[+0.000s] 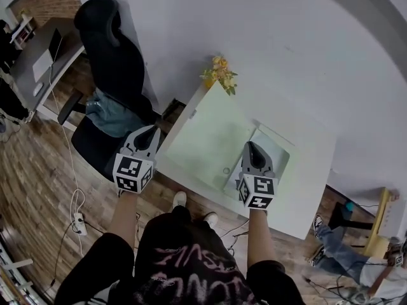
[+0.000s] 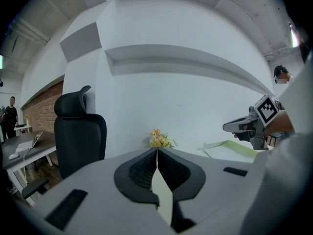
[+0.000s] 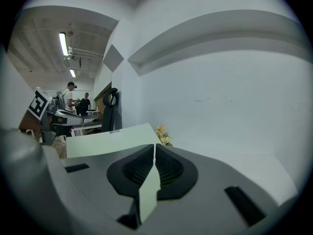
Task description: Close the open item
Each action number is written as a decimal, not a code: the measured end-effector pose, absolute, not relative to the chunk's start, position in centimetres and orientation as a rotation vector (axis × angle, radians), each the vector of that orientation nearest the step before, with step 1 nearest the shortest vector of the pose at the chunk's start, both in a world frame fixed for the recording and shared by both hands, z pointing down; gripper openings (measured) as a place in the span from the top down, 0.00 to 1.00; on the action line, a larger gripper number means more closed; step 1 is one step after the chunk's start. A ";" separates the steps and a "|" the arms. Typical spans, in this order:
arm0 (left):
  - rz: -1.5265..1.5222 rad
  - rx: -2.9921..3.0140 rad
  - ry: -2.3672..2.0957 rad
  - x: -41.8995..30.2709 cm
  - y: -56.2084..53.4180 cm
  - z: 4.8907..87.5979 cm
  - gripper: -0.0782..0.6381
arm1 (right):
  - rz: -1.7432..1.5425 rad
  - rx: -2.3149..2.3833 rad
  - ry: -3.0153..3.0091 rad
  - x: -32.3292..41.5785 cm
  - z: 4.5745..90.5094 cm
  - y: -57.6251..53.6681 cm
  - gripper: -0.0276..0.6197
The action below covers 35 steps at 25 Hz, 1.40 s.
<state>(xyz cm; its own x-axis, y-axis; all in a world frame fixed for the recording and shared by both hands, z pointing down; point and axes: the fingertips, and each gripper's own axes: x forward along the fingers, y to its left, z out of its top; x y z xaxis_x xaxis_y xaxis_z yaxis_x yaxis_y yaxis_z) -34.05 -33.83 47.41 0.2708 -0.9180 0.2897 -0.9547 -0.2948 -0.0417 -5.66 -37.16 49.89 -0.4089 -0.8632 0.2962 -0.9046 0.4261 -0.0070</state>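
Approach step, I judge: left gripper (image 1: 154, 129) and right gripper (image 1: 250, 145), jaws pressed together and empty, near the box's (image 1: 277, 152) raised lid (image 1: 206, 138); next, push it down.

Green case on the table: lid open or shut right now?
Open. The pale green lid is swung up and away from its base, not lying flat on it. The right gripper view shows the same.

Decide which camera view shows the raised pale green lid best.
The head view: nearly the whole lid shows from above. The right gripper view shows its surface at a shallow angle; the left gripper view catches only a thin sliver.
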 end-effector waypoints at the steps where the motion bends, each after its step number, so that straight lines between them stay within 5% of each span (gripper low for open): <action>1: 0.404 2.393 -1.751 -34.1 -34.0 48.0 0.87 | 0.246 1.547 -2.425 -5.8 50.1 -37.2 0.91; 7: 0.503 2.450 -1.605 -33.4 -35.3 51.2 0.87 | 0.266 1.597 -2.357 -5.6 51.2 -37.4 0.91; 13: 0.541 2.514 -1.441 -31.3 -36.3 53.5 0.76 | 0.291 1.671 -2.275 -3.8 52.3 -36.7 0.91; 35: 0.365 2.829 -1.020 -18.1 -36.2 47.9 0.76 | 0.322 1.938 -2.127 7.0 50.9 -31.9 0.91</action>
<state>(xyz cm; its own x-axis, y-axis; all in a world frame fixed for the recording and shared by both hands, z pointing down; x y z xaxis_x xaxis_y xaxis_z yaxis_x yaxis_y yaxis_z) -18.15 -36.19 47.92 0.7450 -0.6133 0.2623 -0.6404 -0.7677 0.0239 6.97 -31.87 50.94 -0.0872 -0.9415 0.3256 -0.9957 0.0931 0.0025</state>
